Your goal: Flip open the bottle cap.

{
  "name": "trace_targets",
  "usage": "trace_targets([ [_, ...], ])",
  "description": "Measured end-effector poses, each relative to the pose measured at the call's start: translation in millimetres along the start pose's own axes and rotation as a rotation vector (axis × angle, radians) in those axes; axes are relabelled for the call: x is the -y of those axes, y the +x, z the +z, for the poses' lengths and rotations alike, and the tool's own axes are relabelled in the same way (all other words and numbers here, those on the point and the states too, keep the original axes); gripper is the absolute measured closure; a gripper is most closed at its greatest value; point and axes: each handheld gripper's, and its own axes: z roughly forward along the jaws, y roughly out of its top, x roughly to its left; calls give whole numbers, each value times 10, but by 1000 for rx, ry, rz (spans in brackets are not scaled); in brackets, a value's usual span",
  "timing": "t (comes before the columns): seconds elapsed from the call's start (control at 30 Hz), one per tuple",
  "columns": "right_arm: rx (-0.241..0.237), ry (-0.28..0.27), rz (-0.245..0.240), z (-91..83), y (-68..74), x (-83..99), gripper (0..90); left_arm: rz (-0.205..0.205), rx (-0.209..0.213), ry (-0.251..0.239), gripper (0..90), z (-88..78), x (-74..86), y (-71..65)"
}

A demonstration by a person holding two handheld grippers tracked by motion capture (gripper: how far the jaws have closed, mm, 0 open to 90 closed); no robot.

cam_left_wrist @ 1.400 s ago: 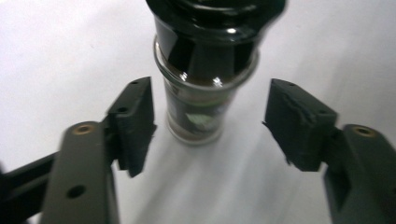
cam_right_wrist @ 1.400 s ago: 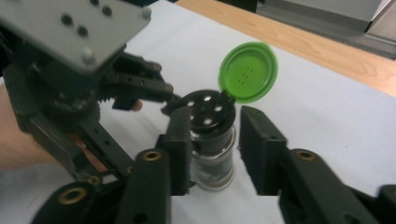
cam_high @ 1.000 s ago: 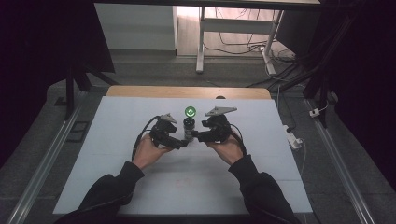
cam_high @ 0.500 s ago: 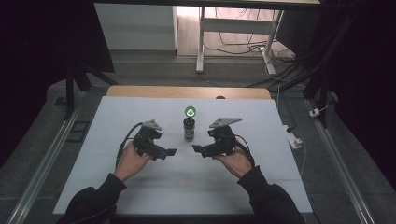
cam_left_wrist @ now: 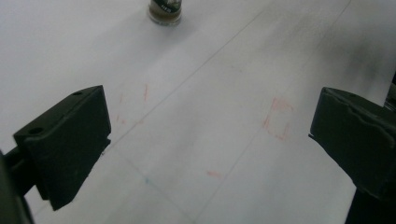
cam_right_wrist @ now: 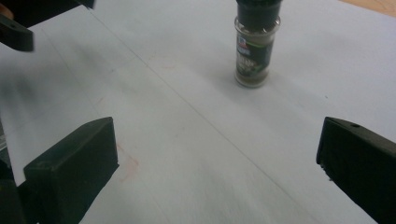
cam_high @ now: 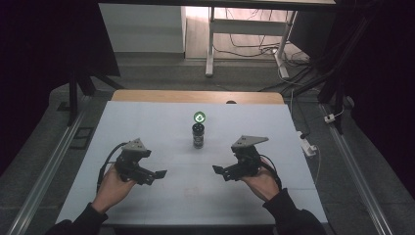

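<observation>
High view: small glass spice jar with black cap [cam_high: 198, 135] stood upright mid white counter [cam_high: 147, 117]; left tool [cam_high: 155, 173] and right tool [cam_high: 219, 170] held near, either side, likely staged.
Left tool view: jaws spread wide, nothing gripped.
Right tool view: jaws wide, empty; jar far ahead.

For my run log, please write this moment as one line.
left gripper: open, empty | right gripper: open, empty | spice jar: upright, untouched, mid-table
</observation>
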Motion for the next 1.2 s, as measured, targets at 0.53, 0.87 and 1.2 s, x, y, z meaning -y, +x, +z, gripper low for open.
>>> trace_targets([
  [0.53, 104, -25, 50, -578, -39, 517, 0, -80, -65, -89, 0, -559, 597, -105],
  [0.87, 191, -35, 130, -931, -85, 906, 0, -136, -118, -107, 0, -809, 948, -101],
  [1.2, 212, 10, 196, -1105, -80, 1143, 0, -188, -156, -88, 0, -935, 1187, -70],
])
